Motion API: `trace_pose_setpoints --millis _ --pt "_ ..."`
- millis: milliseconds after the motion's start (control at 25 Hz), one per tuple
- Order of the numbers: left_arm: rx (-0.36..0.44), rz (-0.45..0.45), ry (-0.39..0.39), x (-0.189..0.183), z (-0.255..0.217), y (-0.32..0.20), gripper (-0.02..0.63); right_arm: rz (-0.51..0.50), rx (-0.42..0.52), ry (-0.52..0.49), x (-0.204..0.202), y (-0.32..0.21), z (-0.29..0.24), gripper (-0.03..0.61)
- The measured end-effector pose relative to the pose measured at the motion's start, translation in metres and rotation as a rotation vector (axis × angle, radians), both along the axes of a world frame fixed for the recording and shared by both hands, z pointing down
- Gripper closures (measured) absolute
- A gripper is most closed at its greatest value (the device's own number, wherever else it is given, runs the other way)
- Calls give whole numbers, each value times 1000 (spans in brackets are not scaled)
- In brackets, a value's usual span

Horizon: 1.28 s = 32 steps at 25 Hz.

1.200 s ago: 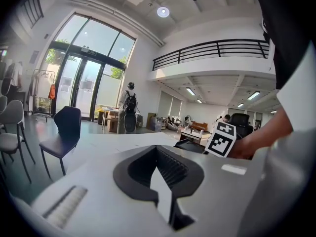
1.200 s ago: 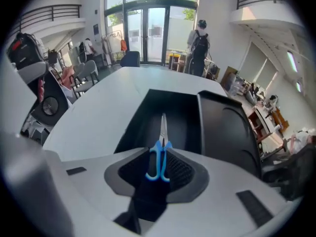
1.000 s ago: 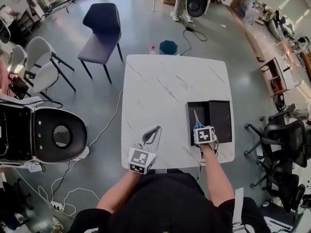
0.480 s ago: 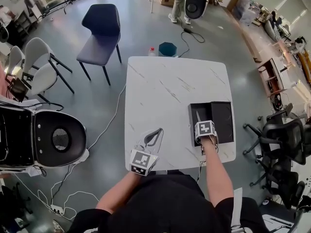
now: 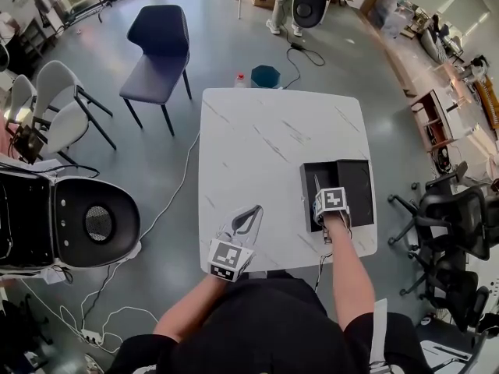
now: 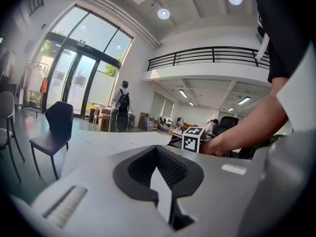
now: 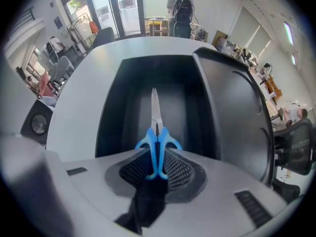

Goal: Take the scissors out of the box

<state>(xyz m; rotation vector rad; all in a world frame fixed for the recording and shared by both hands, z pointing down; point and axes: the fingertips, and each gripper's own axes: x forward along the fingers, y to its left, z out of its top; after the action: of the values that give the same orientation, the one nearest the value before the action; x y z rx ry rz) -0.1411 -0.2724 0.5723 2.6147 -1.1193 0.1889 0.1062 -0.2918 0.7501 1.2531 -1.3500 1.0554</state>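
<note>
The white tabletop (image 5: 265, 139) has a black box (image 5: 355, 189) on it. The box sits close to the right edge, nearer the corner by the person. The box is open. It has a deep part on the left and a flat black part on the right, and the two parts touch side by side. The scissors (image 7: 157, 142) have blue handles and thin silver blades. The right gripper (image 7: 157, 171) is squeezed tight on the blue handles, with one jaw on each side of them. The blades point away from the gripper and lie over the inside of the deep left part of the box. From the head view, I cannot tell if the scissors touch the bottom of the box or hang a little above it. The left gripper (image 5: 248, 215) is near the corner of the tabletop by the person's left side, well apart from the box. Its jaws are pressed together at the tips and there is nothing between them. A dark chair (image 5: 160, 49) stands on the floor past the far left corner of the tabletop.
</note>
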Motion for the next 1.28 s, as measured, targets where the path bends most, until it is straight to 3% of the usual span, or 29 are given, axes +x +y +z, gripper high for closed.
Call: trace_pose_setpoints --millis 320,600,800,1080,1280 --pt "0 -10 0 0 -2 2 604 -28 39 -28 -3 1 -3 492" --pt "-2 -21 -9 5 -4 1 604 -28 171 -82 -11 -11 -29 492" --pt "-4 -21 -15 10 -2 2 604 -55 372 -132 -25 -25 -78 492" --pt "5 -35 -24 18 -12 -3 604 -172 706 -162 -44 -38 -164 492" --pt "10 -46 -24 26 -16 -1 604 -162 963 -202 -46 -34 -219 492"
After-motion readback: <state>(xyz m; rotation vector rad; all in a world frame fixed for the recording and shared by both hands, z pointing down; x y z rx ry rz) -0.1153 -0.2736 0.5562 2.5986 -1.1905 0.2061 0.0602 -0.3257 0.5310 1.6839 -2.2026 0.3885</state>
